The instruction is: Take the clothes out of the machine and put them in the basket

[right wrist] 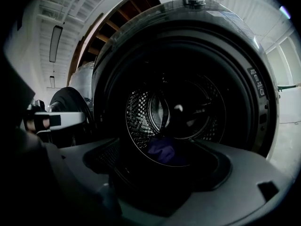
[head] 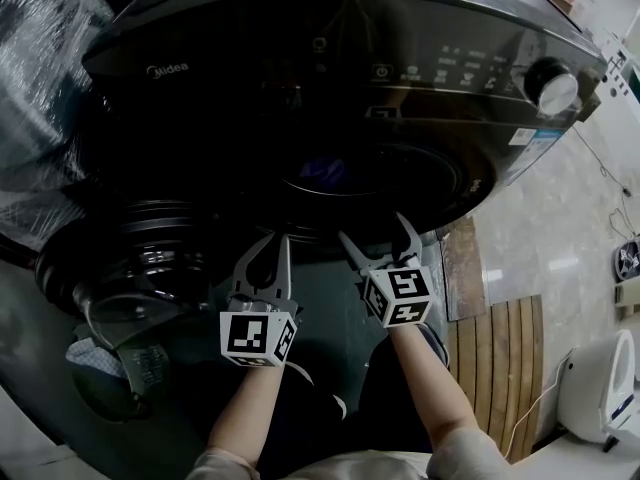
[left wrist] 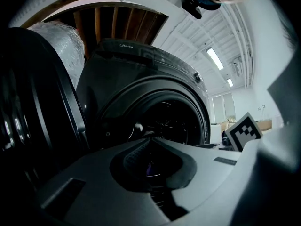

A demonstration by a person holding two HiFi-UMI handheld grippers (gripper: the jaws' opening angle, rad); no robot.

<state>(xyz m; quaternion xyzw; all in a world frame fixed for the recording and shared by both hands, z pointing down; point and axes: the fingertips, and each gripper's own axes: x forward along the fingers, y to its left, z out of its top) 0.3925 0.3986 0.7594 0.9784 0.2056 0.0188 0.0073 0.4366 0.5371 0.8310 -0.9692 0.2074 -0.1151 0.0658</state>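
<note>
Fingers of left gripper pressed together, empty, right gripper fingers spread, purple garment lying in washing machine drum

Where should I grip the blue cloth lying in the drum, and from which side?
Grip the blue cloth at its bunched upper fold, coming straight in from the front through the door opening, probably with the right gripper, whose jaws stand apart facing it. It lies as a loose heap on the drum floor, so folds stick up.
</note>
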